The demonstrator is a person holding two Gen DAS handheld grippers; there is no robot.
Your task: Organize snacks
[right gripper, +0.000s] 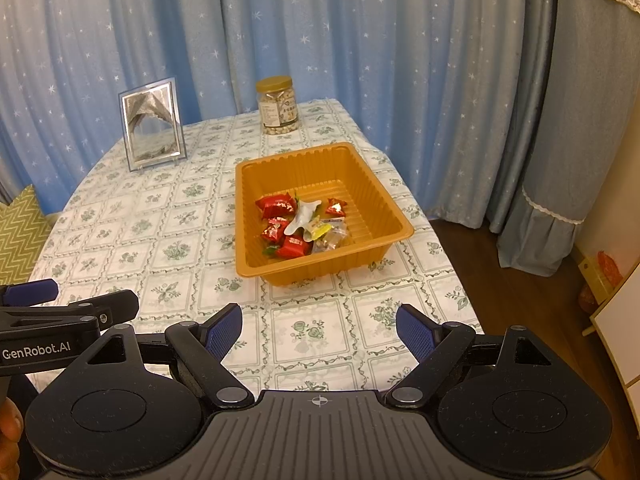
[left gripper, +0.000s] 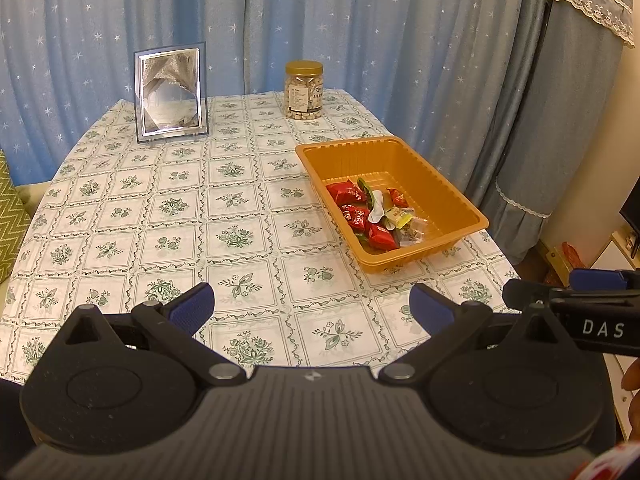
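Nearest the lens in the left wrist view, the left gripper [left gripper: 312, 308] sits low over the near edge of the table, its blue-padded fingers [left gripper: 192, 308] spread wide with nothing between them. The right gripper [right gripper: 319, 330] is likewise wide apart and empty, hovering above the cloth short of the tray. Each tool is partly visible at the side of the other's view.

Surface: a table with rounded corners under a white tablecloth [left gripper: 168, 208] printed with green floral squares. Room, left to right: a green zigzag cushion [right gripper: 20, 232] at the table's left edge; a blue curtain [left gripper: 320, 20] with white stars across the whole back wall; a grey-blue lace-trimmed cover [left gripper: 580, 100] hanging at the right; dark wood floor [right gripper: 500, 280] and pale furniture beyond the right table edge.

On the table, left to right: a silver-framed picture [left gripper: 170, 94] standing upright at the far left; a clear jar [left gripper: 304, 90] with a gold lid, filled with pale nuts, at the far edge; an orange plastic tray [right gripper: 260, 208] with ribbed walls on the right half, well apart from both.

The snacks [right gripper: 298, 224] lie in a loose heap on the tray floor, toward its near side. Several are red foil-wrapped pieces with gold print; among them is one white wrapper, one yellow piece, a clear-wrapped item and some green edging. None lies on the cloth outside the tray.
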